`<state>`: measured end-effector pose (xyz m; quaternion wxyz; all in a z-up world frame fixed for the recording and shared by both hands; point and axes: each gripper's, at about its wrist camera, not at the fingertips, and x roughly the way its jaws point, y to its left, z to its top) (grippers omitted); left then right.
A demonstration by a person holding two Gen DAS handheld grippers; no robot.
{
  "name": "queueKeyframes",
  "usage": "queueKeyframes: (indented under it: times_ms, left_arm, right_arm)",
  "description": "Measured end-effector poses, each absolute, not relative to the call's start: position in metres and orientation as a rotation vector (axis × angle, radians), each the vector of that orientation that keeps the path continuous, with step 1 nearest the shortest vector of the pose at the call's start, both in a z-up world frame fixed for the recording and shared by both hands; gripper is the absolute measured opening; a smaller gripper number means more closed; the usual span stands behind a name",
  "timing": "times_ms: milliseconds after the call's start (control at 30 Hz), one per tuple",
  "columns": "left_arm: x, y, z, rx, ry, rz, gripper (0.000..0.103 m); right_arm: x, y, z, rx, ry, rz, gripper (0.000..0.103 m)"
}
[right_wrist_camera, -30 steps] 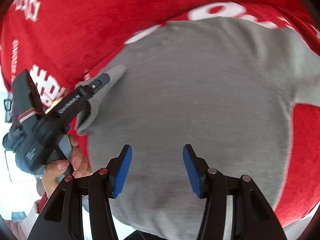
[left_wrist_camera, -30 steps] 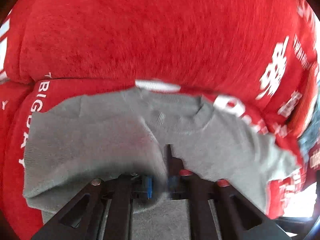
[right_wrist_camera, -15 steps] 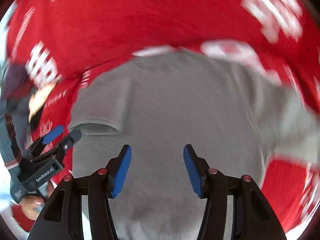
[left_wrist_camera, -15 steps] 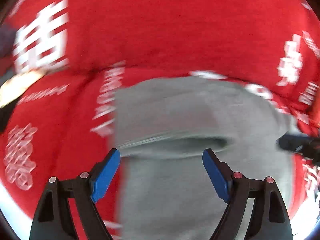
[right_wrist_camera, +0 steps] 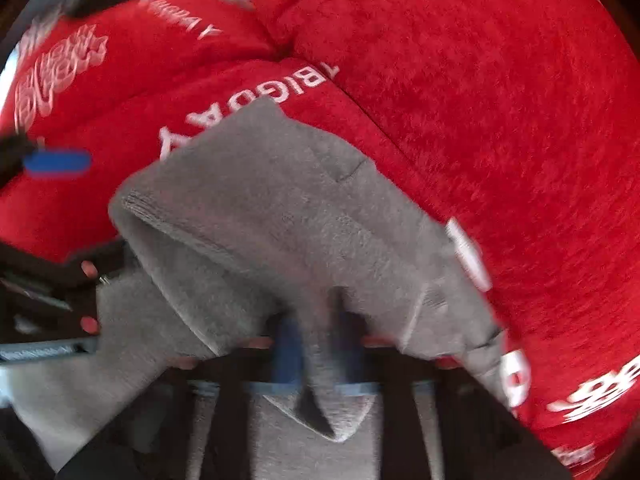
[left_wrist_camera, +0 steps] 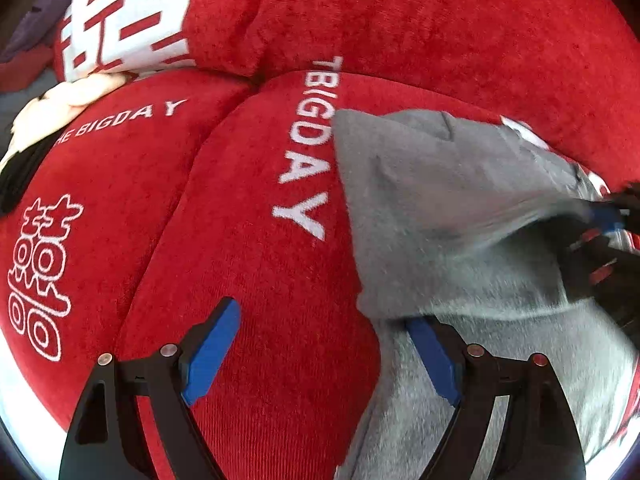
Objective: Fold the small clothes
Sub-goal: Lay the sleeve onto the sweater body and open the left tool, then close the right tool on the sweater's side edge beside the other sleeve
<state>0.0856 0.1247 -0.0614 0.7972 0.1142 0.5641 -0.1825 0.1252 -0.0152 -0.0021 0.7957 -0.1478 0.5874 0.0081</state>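
Note:
A small grey t-shirt (left_wrist_camera: 448, 200) lies on a red sofa seat, its left side folded over the body. My left gripper (left_wrist_camera: 324, 352) is open and empty, its right finger touching the shirt's left edge, its left finger over red cushion. My right gripper (right_wrist_camera: 316, 344) is shut on a bunched part of the grey t-shirt (right_wrist_camera: 260, 200) and lifts it. The right gripper also shows at the right edge of the left wrist view (left_wrist_camera: 600, 232). One blue pad of the left gripper (right_wrist_camera: 56, 164) shows at the left of the right wrist view.
The red sofa seat cushion (left_wrist_camera: 224, 216) carries white lettering "BIGDAY". Red back cushions (left_wrist_camera: 440, 20) rise behind. A cream and black garment (left_wrist_camera: 48, 120) lies on the left cushion. A purple cloth (left_wrist_camera: 36, 28) sits at the far left.
The left gripper has let go of the shirt, opened and moved left off it. The right gripper was open above the shirt and has shut on its fabric.

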Motion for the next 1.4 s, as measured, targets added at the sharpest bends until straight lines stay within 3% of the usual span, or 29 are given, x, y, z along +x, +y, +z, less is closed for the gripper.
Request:
queueKeyframes:
  times_ms: [200, 333, 367, 500, 767, 967, 1033, 1067, 1133, 1167, 1200, 1233, 1400]
  left_arm:
    - [0.092, 0.123, -0.064, 0.241, 1.214, -0.378, 0.085]
    - [0.096, 0.122, -0.067, 0.24, 1.222, -0.394, 0.085]
    - [0.097, 0.123, -0.066, 0.24, 1.23, -0.4, 0.085]
    - [0.099, 0.129, -0.058, 0.248, 1.273, -0.446, 0.085]
    - [0.142, 0.133, -0.032, 0.062, 1.369, -0.577, 0.085]
    - [0.198, 0.086, -0.069, 0.036, 1.461, -0.638, 0.085]
    - [0.201, 0.077, -0.074, 0.081, 1.459, -0.641, 0.076]
    - [0.201, 0.073, -0.076, 0.101, 1.456, -0.655, 0.058]
    - [0.201, 0.072, -0.077, 0.115, 1.449, -0.669, 0.053]
    - [0.201, 0.072, -0.076, 0.111, 1.438, -0.684, 0.041]
    - [0.202, 0.073, -0.076, 0.109, 1.444, -0.694, 0.035]
    - [0.203, 0.073, -0.075, 0.111, 1.45, -0.695, 0.035]
    - [0.214, 0.078, -0.075, 0.163, 1.397, -0.65, 0.036]
  right_arm:
    - [0.069, -0.135, 0.043, 0.384, 1.047, -0.26, 0.01]
    - [0.006, -0.209, 0.013, 0.832, 0.991, -0.429, 0.01]
    - [-0.014, -0.224, -0.002, 0.959, 0.969, -0.454, 0.015]
    - [-0.062, -0.249, -0.04, 1.262, 0.886, -0.48, 0.014]
    - [-0.059, -0.209, -0.026, 1.381, 0.923, -0.28, 0.043]
    - [0.013, -0.103, -0.043, 1.472, 0.962, 0.01, 0.046]
    - [0.034, -0.067, -0.052, 1.486, 0.966, 0.054, 0.046]
    - [0.044, -0.055, -0.055, 1.483, 0.966, 0.062, 0.046]
    - [0.064, -0.039, -0.064, 1.478, 0.954, 0.06, 0.046]
    - [0.072, -0.033, -0.068, 1.465, 0.952, 0.045, 0.043]
    - [0.079, -0.027, -0.071, 1.449, 0.957, 0.025, 0.035]
    - [0.081, -0.028, -0.073, 1.454, 0.96, 0.023, 0.006]
    - [0.096, -0.013, -0.072, 1.458, 0.944, 0.056, 0.006]
